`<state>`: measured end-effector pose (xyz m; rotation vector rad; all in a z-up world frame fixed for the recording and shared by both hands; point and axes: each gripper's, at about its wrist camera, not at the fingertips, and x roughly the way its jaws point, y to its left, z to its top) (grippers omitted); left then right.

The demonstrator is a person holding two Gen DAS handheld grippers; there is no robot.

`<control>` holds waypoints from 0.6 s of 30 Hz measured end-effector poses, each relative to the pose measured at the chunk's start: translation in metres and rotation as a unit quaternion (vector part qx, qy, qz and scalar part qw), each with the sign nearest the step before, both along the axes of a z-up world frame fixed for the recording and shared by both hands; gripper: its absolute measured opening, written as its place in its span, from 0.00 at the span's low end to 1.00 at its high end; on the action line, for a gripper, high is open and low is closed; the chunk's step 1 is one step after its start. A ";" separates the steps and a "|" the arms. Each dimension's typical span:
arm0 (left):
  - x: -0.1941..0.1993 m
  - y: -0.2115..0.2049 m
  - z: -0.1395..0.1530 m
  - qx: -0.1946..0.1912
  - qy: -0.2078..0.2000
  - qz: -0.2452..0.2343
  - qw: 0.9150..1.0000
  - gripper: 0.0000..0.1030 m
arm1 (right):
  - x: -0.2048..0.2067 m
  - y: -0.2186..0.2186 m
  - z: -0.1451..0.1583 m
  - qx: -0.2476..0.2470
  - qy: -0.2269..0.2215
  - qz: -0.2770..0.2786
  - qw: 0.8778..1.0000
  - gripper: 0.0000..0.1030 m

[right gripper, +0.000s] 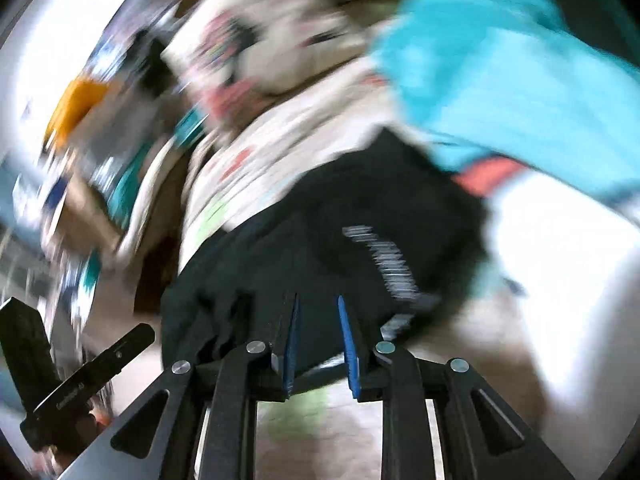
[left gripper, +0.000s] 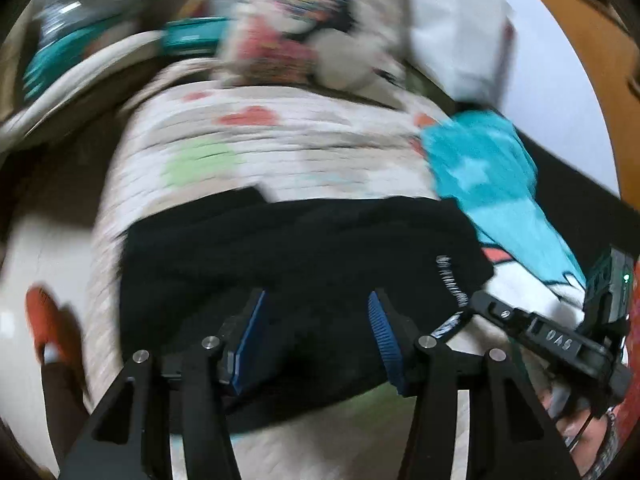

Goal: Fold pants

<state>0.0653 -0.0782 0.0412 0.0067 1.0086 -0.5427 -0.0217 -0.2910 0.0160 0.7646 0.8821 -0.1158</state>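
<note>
Patterned quilt (left gripper: 248,148) bears one black pants (left gripper: 304,240) (both grippers (left gripper: 316,312) (right gripper: 318,312) gaping, empty).

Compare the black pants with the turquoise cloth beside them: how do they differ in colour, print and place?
The black pants are plain dark with a line of white lettering near one edge; the turquoise cloth is bright with a pale star. The pants lie directly in front of both grippers, left gripper and right gripper; the turquoise cloth lies beyond, to the right. Both rest on the pale patterned quilt.
</note>
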 end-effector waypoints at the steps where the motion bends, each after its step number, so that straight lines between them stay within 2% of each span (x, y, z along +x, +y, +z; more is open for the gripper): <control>1: 0.007 -0.020 0.002 0.008 0.000 -0.025 1.000 0.50 | -0.002 -0.005 -0.002 0.002 0.002 -0.014 1.000 0.24; 5: 0.022 -0.075 0.007 0.031 -0.023 -0.081 0.996 0.50 | -0.002 -0.013 -0.014 0.000 0.016 -0.024 1.000 0.27; 7: 0.032 -0.096 0.004 0.028 -0.015 -0.100 0.994 0.50 | -0.004 -0.018 -0.019 -0.001 0.023 -0.021 1.000 0.28; 11: 0.051 -0.121 -0.009 0.025 0.011 -0.109 0.994 0.50 | 0.002 -0.020 -0.023 -0.008 0.023 -0.014 1.000 0.29; 15: 0.065 -0.139 -0.018 0.030 0.013 -0.121 0.992 0.50 | 0.006 -0.018 -0.023 -0.017 0.018 -0.011 1.000 0.36; 18: 0.074 -0.153 -0.023 0.031 0.028 -0.134 0.990 0.50 | 0.007 -0.018 -0.025 -0.013 0.015 -0.015 1.000 0.39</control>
